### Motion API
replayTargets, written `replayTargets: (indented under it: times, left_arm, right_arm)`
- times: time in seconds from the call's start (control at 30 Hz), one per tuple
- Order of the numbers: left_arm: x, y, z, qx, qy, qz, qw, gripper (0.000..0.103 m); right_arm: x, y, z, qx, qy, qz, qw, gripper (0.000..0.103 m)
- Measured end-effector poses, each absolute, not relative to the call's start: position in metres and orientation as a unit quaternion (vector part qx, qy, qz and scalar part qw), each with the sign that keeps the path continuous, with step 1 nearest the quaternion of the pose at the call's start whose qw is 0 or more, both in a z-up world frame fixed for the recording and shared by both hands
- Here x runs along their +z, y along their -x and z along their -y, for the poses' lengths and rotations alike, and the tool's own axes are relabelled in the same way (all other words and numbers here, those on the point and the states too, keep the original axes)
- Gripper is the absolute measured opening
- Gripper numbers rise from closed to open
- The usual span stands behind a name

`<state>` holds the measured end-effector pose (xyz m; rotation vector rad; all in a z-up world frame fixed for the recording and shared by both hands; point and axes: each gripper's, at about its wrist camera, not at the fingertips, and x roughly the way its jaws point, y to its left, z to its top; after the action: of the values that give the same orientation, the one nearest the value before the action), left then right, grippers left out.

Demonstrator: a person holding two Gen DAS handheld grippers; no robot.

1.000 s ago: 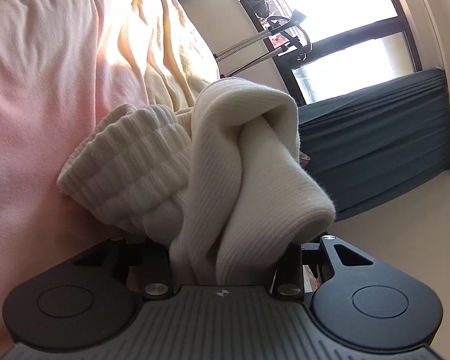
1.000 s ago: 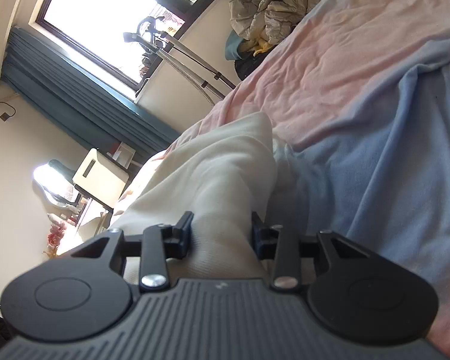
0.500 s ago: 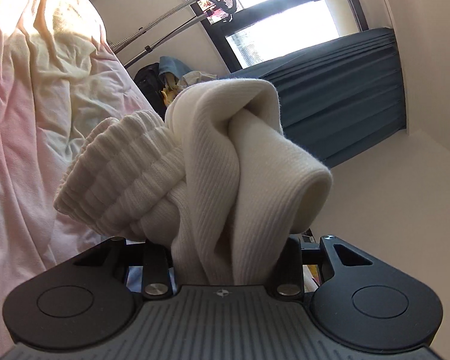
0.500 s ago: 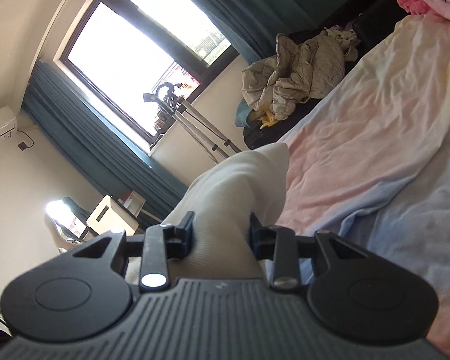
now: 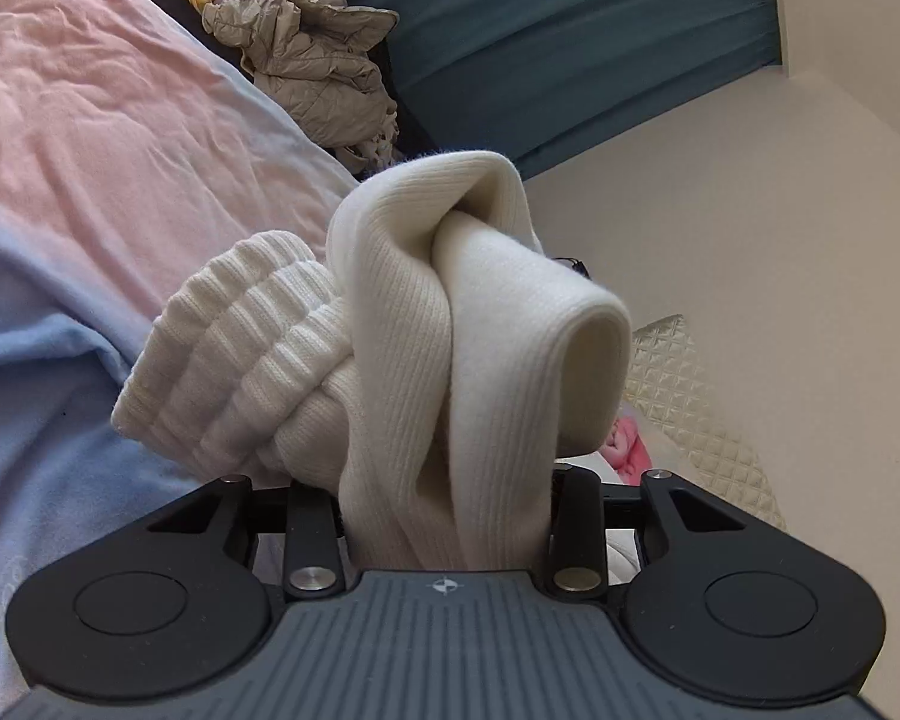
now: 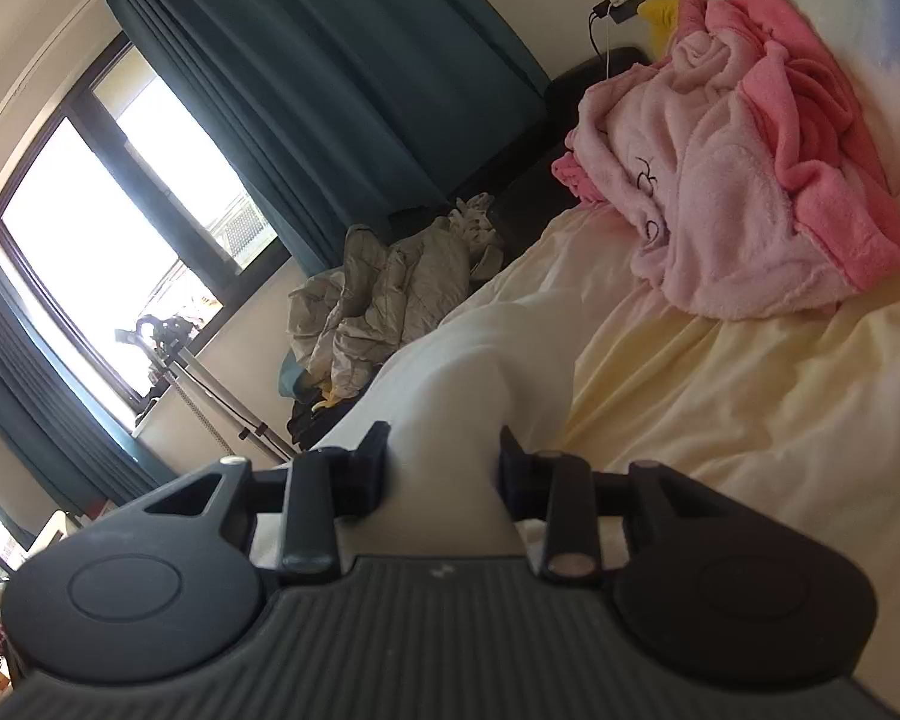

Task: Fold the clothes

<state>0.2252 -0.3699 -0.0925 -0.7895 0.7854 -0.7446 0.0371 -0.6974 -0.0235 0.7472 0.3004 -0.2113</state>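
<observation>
A cream ribbed knit sweater (image 5: 426, 348) is bunched between the jaws of my left gripper (image 5: 447, 516), with a ribbed cuff sticking out to the left. The left gripper is shut on it and holds it above the bed. My right gripper (image 6: 444, 468) is shut on another part of the same cream sweater (image 6: 480, 372), which stretches away from the jaws over the bed. Both pairs of fingertips are hidden by the cloth.
The bed sheet (image 5: 90, 138) is pink, blue and pale yellow (image 6: 750, 420). A pink fleece garment (image 6: 738, 156) lies heaped near the headboard. A grey quilted jacket (image 6: 384, 294) lies beside the bed under teal curtains (image 6: 330, 90). A window (image 6: 108, 252) is at left.
Both grippers have swung round with the sweater still held. The left view turned from the window to the curtains and wall. The right view turned toward the head of the bed.
</observation>
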Motion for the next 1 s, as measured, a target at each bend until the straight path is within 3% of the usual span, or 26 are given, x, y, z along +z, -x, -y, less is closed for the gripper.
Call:
replayTargets:
  times: [0.2, 0.37, 0.47, 0.57, 0.67, 0.8, 1.0]
  left_arm:
    - [-0.137, -0.231, 0.385, -0.341, 0.316, -0.391, 0.794, 0.043]
    - [-0.141, -0.229, 0.383, -0.351, 0.297, -0.395, 0.795, 0.045]
    - [-0.133, -0.225, 0.382, -0.352, 0.273, -0.403, 0.8, 0.053]
    - [-0.119, -0.218, 0.375, -0.354, 0.233, -0.408, 0.809, 0.069]
    - [-0.092, -0.202, 0.357, -0.346, 0.188, -0.393, 0.831, 0.07]
    - [-0.05, -0.176, 0.327, -0.332, 0.129, -0.36, 0.862, 0.089]
    - [0.024, -0.129, 0.264, -0.305, 0.063, -0.3, 0.902, 0.094]
  right_arm:
    - [-0.102, -0.03, 0.716, -0.143, -0.392, -0.233, 0.878, 0.036]
    - [-0.124, -0.021, 0.711, -0.149, -0.398, -0.241, 0.873, 0.038]
    - [-0.116, -0.02, 0.708, -0.153, -0.397, -0.246, 0.871, 0.041]
    - [-0.101, -0.017, 0.704, -0.169, -0.393, -0.249, 0.869, 0.049]
    - [-0.081, -0.01, 0.698, -0.194, -0.368, -0.244, 0.876, 0.049]
    - [-0.044, -0.001, 0.676, -0.198, -0.313, -0.236, 0.898, 0.049]
    - [0.014, 0.007, 0.619, -0.154, -0.259, -0.216, 0.929, 0.049]
